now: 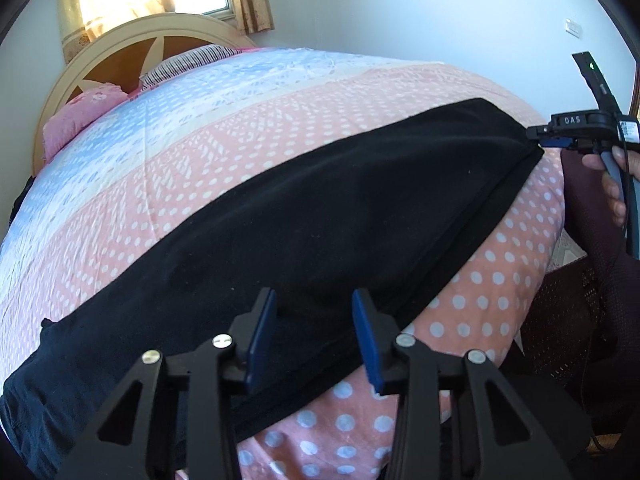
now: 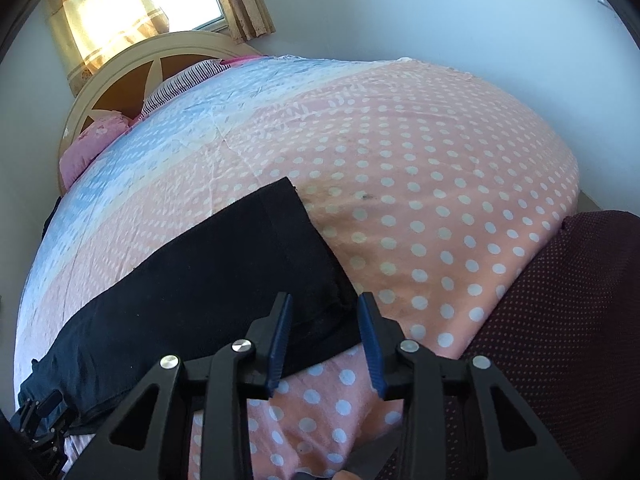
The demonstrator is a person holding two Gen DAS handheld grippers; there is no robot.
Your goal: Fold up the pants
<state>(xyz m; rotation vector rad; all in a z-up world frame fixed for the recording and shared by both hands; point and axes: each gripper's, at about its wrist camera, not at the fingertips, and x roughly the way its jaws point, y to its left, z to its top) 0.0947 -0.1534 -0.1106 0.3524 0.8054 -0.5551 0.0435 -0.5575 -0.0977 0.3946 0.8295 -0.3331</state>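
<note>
Along the bed's near edge both the left gripper (image 1: 316, 334) and right gripper (image 2: 325, 338), jaws half-open and empty, straddle the black pants (image 1: 304, 224); pinching only the top layer would botch the fold.

Bed (image 2: 460, 184) in pink dotted cover; black pants (image 1: 320, 216) and pillows (image 1: 76, 120) lie on it

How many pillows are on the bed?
2: a pink pillow lies beside the headboard, and a striped pillow lies just right of it. The bedspread may hide more.
</note>
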